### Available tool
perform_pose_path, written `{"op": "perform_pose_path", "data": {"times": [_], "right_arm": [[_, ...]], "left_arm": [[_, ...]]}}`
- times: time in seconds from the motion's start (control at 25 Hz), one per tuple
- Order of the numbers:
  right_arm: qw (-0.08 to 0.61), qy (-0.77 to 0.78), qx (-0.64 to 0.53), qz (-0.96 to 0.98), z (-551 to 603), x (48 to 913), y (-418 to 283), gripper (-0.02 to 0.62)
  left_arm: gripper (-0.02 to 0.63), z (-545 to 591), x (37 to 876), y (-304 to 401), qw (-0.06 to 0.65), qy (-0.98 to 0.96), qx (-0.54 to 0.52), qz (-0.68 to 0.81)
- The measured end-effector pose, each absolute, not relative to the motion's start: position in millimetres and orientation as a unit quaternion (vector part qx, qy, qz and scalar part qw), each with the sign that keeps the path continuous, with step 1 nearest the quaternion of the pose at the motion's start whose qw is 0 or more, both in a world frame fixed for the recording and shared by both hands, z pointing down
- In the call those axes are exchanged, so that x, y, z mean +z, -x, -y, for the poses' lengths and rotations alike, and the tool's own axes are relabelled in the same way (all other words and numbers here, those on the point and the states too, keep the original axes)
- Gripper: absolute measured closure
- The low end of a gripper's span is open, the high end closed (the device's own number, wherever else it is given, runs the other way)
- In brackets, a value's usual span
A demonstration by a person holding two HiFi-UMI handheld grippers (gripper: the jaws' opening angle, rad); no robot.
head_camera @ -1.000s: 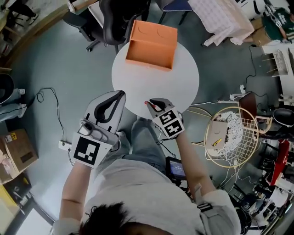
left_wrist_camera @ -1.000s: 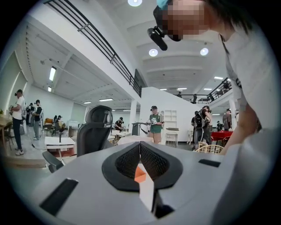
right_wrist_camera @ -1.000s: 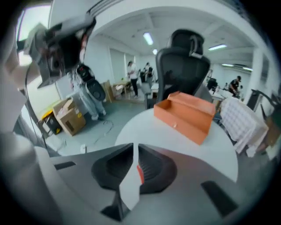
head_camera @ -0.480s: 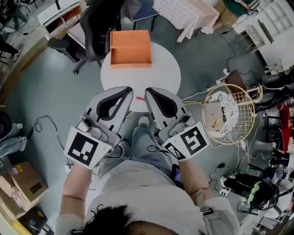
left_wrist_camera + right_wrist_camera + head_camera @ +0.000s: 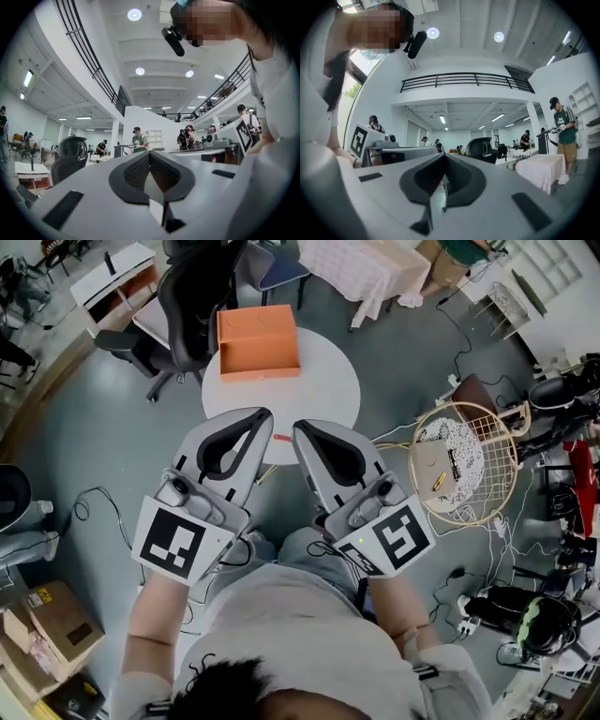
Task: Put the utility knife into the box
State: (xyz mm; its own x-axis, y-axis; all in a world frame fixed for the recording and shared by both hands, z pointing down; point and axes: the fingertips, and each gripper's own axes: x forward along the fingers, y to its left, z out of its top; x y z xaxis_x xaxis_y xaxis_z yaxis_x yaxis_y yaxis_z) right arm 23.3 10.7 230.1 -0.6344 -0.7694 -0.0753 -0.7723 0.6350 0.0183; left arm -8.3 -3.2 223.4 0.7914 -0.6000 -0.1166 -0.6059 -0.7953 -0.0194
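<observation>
An orange open box (image 5: pixel 258 341) stands at the far side of the round white table (image 5: pixel 319 381). A small red utility knife (image 5: pixel 282 439) lies at the table's near edge. My left gripper (image 5: pixel 266 412) and right gripper (image 5: pixel 298 427) are held high side by side over that near edge, with the knife showing in the gap between their tips. Both are shut and hold nothing. In the left gripper view the left gripper (image 5: pixel 149 152) points level into the hall; in the right gripper view the right gripper (image 5: pixel 444 154) does the same. Neither of those views shows the table, the box or the knife.
A black office chair (image 5: pixel 202 287) stands behind the table. To the right is a round wire basket (image 5: pixel 459 465) with small items. A cloth-covered table (image 5: pixel 361 268) stands at the back. Cardboard boxes (image 5: pixel 47 624) and cables lie on the floor at left. People stand far off in the hall.
Both grippers have come up toward the head camera and now sit side by side. The red knife, which was at the right gripper's tips, lies on the table edge. The head view has shifted.
</observation>
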Motion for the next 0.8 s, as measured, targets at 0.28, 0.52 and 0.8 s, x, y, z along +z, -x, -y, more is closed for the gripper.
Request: {"op": "perform_pose_path", "data": {"times": [0.28, 0.52, 0.8], "right_arm": [[0.031, 0.414, 0.033, -0.909, -14.8, 220.1, -28.9, 0.589], [0.029, 0.412, 0.033, -0.910, -11.9, 218.9, -30.1, 0.589], [0.033, 0.412, 0.039, -0.910, -19.5, 213.7, -38.7, 0.589]], "left_arm": [[0.595, 0.7, 221.2, 3.1, 0.026, 0.940, 0.053, -0.336], [0.595, 4.0, 218.4, 0.3, 0.030, 0.937, 0.064, -0.343], [0.595, -4.9, 215.3, -9.3, 0.040, 0.936, 0.062, -0.344]]}}
